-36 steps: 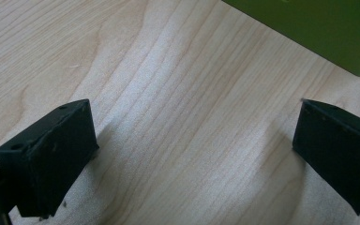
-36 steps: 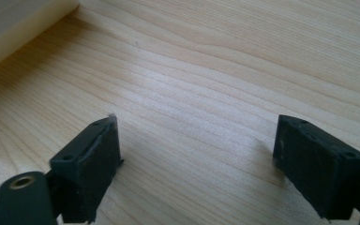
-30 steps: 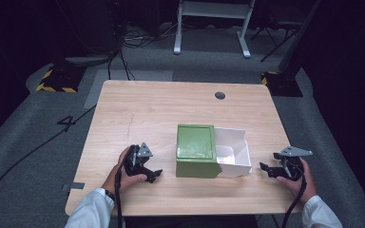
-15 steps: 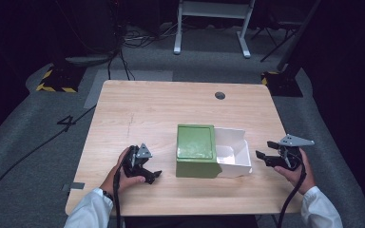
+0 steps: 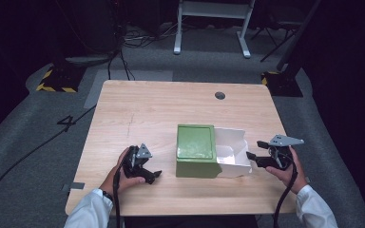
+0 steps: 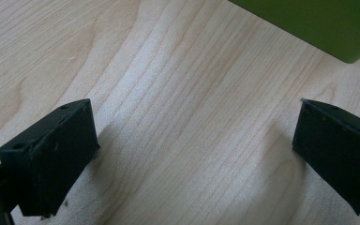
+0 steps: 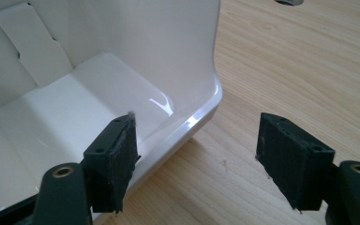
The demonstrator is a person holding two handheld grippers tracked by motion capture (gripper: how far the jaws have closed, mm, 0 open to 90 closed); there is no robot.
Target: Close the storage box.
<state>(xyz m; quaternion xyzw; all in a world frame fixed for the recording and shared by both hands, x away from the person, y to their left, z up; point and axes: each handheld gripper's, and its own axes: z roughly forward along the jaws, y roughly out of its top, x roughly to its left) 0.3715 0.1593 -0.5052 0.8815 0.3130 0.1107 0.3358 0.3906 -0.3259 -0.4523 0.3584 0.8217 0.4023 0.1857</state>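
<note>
Nowhere readable lettering: both tools gape, right tool (image 5: 253, 158) opening beside white tray (image 5: 235, 151).

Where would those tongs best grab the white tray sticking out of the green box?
Probably the white tray by its thin upright end wall, approached from the right side of the table. That wall stands clear of the green box, and the right tongs already straddle its rim, one jaw inside, one outside, not yet pressing.
</note>
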